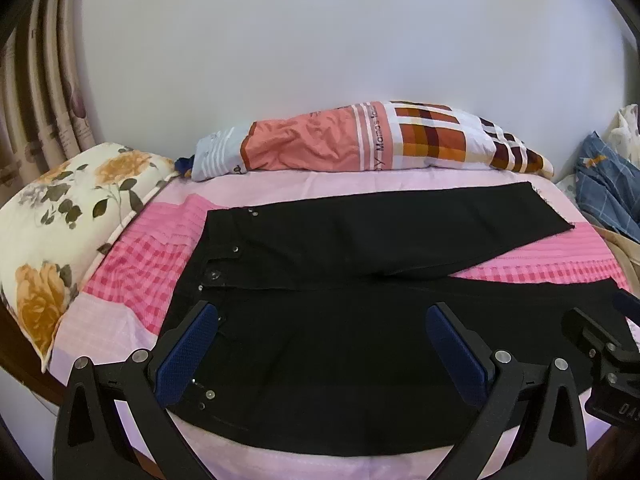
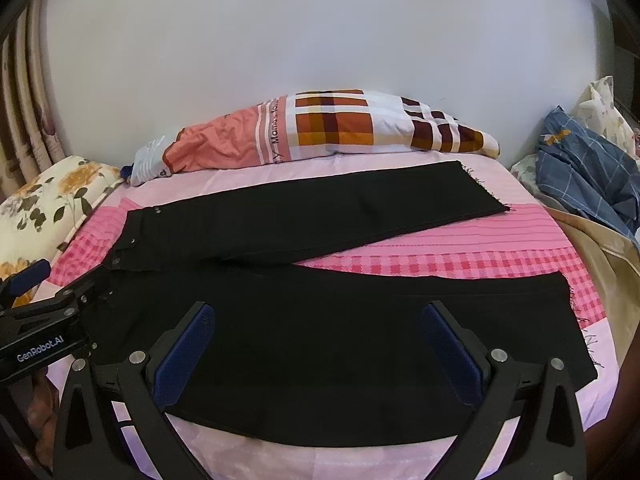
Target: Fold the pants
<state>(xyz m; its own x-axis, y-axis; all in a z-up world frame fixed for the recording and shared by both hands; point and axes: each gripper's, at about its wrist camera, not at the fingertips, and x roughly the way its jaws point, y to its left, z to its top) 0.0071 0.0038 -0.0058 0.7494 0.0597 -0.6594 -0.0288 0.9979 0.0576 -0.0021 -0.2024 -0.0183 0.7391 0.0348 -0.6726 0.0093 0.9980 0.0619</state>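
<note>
Black pants [image 1: 360,328] lie spread flat on the pink bed, waistband at the left, both legs running right and splayed apart. They also show in the right wrist view [image 2: 340,344], with frayed hems at the right. My left gripper [image 1: 324,312] is open and empty, hovering over the waist end of the near leg. My right gripper [image 2: 316,312] is open and empty above the middle of the near leg. The right gripper's body [image 1: 604,352] shows at the right edge of the left wrist view. The left gripper's body [image 2: 40,328] shows at the left edge of the right wrist view.
A pink checked bedsheet [image 1: 152,256] covers the bed. A floral pillow [image 1: 60,220] lies at the left. A folded plaid quilt [image 1: 360,140] lies against the white wall. Blue checked cloth [image 2: 580,172] is piled at the right. The bed's near edge is just below the pants.
</note>
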